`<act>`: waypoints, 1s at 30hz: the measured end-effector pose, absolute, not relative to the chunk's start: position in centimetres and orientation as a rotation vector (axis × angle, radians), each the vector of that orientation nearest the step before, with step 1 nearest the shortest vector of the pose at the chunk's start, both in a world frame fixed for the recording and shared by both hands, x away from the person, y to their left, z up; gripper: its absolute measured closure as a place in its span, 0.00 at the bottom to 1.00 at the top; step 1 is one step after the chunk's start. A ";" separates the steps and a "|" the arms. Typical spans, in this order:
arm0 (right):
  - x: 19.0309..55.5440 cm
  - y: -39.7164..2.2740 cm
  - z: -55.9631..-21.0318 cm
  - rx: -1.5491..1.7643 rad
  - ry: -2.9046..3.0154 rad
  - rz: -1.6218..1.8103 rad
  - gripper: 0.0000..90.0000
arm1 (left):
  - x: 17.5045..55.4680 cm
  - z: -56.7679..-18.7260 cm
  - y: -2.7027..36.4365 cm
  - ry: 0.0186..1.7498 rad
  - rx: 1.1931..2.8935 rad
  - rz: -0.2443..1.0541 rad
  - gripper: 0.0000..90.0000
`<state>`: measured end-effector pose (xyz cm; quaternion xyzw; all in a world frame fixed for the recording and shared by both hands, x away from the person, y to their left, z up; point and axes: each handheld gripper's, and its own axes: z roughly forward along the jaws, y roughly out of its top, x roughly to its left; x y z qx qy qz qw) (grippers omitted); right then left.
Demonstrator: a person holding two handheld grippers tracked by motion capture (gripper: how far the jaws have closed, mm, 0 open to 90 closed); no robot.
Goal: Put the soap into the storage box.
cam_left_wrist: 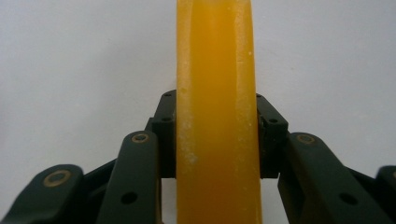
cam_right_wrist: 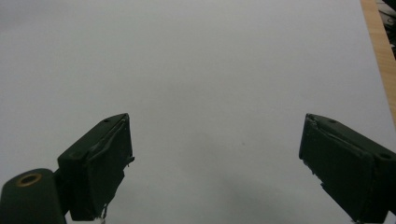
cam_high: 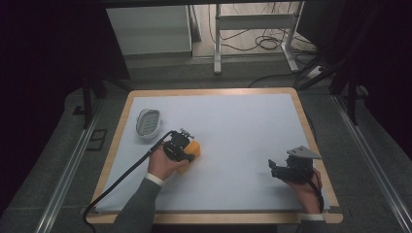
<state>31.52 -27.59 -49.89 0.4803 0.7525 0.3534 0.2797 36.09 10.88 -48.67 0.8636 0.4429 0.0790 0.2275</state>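
At the far left of the white table sheet (cam_high: 233, 126) lies one small oval dish (cam_high: 148, 122), grey-rimmed with a pale ribbed inside, standing well apart from everything else and close to the table's wooden edge (cam_high: 115, 150).

To its right, toward the middle-left of the sheet, sits one orange block (cam_high: 192, 151), a waxy bar resembling soap. The left gripper (cam_high: 187, 154) is closed on it. In the left gripper view the orange bar (cam_left_wrist: 215, 112) runs straight up between the two black jaws, and both pads press flat against its sides; one of the fingers (cam_left_wrist: 166, 135) touches its left face, the other its right. The bar's surface is smooth with faint pale specks along the edges. The left hand (cam_high: 163, 165) holds the gripper from below, a grey sleeve behind it, and one black cable (cam_high: 124, 177) trails from the gripper back toward the table's near left corner.

Well to the right, near the sheet's right edge, the right gripper (cam_high: 273, 167) rests in the right hand (cam_high: 303, 187), with one grey three-cornered plate (cam_high: 303, 153) on top. In the right gripper view (cam_right_wrist: 215, 154) its two jaws stand wide apart with only bare white sheet between them; one of its fingers (cam_right_wrist: 100, 163) shows scuffed padding. A strip of the wooden edge (cam_right_wrist: 380, 51) shows at that view's upper right.
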 end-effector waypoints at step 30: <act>31.6 -27.8 -50.0 1.298 2.014 0.935 0.11 | 35.7 -46.0 14.7 1.195 2.285 0.198 0.68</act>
